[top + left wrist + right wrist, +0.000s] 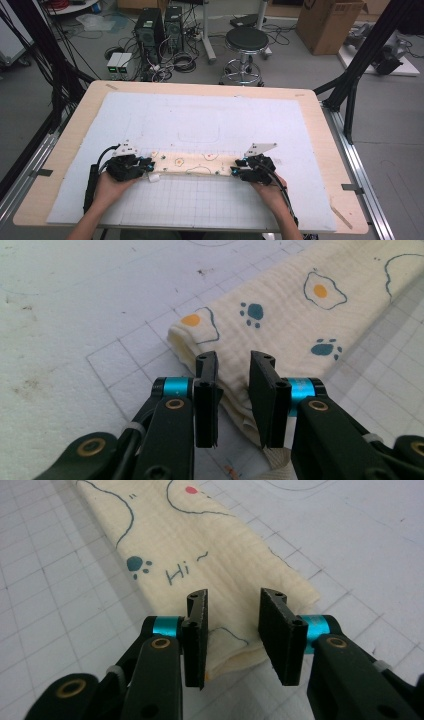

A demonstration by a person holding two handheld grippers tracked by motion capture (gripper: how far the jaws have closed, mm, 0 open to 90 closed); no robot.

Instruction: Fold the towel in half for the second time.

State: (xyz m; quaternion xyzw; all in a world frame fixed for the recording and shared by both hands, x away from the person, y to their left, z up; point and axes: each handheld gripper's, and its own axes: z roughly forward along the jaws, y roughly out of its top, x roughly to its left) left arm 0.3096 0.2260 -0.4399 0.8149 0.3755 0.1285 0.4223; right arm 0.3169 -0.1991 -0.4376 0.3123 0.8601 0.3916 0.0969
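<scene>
Cloth, cream, folded, egg-printed

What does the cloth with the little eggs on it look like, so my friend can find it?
Look at the white gridded mat covering the wooden table. Near its front edge, between the two black grippers, lies a long folded strip of cream cloth. It is the one printed thing there: fried eggs, blue paw prints and the word "Hi".

Even, bright overhead light; soft shadows fall under the folded cloth edges. The high view is coarse and slightly soft; gripper views blur toward the near bottom
</scene>
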